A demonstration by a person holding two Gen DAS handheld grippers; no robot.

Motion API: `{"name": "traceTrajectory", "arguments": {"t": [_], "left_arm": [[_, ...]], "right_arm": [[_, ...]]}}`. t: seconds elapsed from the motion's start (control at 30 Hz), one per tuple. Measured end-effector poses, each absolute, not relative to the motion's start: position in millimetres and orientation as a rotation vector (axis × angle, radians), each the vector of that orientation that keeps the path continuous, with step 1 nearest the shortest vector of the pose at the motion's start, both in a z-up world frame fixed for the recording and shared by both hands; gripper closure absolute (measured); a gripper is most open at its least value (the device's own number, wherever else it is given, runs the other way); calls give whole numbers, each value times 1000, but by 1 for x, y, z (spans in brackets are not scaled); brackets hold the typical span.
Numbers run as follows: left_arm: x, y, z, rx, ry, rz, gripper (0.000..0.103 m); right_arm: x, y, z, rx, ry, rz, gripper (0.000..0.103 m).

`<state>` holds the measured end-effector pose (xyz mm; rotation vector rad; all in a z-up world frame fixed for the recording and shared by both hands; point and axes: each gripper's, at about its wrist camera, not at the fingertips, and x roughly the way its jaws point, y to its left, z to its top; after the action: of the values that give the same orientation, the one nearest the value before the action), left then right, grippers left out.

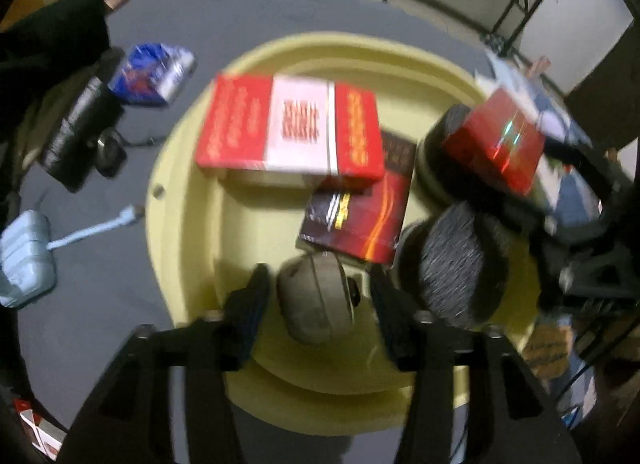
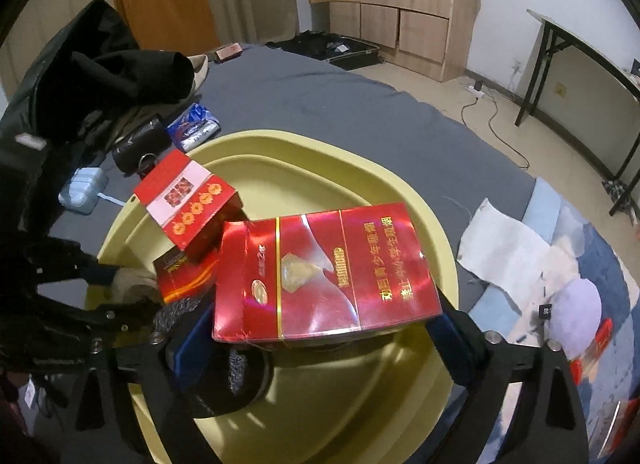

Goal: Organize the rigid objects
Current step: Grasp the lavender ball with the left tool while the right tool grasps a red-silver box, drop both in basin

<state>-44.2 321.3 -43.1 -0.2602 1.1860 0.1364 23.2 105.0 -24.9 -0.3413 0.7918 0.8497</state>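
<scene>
The glossy red carton (image 2: 326,276) lies in the yellow basin (image 2: 400,199) between the right gripper (image 2: 326,338) fingers, which stand wide; pad contact cannot be confirmed. Only the left wrist view shows the grey rounded object (image 1: 316,300) between the left gripper (image 1: 320,304) jaws, parted, with gaps either side. Its identity is unclear; motion blur obscures the red-and-white box (image 1: 290,131) print.

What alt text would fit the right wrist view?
The right gripper holds its jaws wide around a shiny red carton above a yellow basin on a grey bedsheet. A red-and-white box and a dark red box lie in the basin at left.
</scene>
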Motion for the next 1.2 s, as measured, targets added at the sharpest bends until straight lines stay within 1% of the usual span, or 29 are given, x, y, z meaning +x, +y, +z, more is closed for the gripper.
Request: {"name": "traceTrajectory", "arguments": {"t": [0.03,0.07,0.1,0.13,0.23,0.33,0.47,0.57,0.67,0.77,0.9,0.97,1.07,1.2], "left_arm": [[-47,322,-34,-267,1149,147,19],[-50,322,-27,-273,1119,149,14],[-51,321,-19,-278,1084,151,6],[-51,319,-11,-281,1052,151,2],[-45,311,10,-280,1021,147,0],[-33,290,33,-238,997,91,0],[-10,233,58,-129,979,10,0],[15,188,64,-79,991,-85,0],[48,151,53,-35,1026,-114,0],[82,130,32,-110,1078,-106,0],[108,102,9,-107,1120,-116,0],[121,93,-4,-69,1133,-120,0],[140,88,-22,-65,1163,-103,0],[158,87,-36,-68,1184,-89,2]], "right_arm": [[22,102,-22,-327,785,855,0],[21,98,-18,-305,782,862,0],[20,92,-15,-286,783,862,0],[19,85,-12,-265,784,860,0],[16,49,-1,-160,788,851,0],[11,-17,11,-79,746,770,0],[9,-112,17,-78,700,587,0],[15,-188,12,-49,707,454,0],[28,-245,-1,40,719,394,0],[39,-271,-13,126,718,409,0],[66,-287,-32,172,712,516,0],[84,-295,-44,176,748,608,0],[98,-299,-52,131,725,663,0],[116,-305,-58,153,715,703,0]]}}
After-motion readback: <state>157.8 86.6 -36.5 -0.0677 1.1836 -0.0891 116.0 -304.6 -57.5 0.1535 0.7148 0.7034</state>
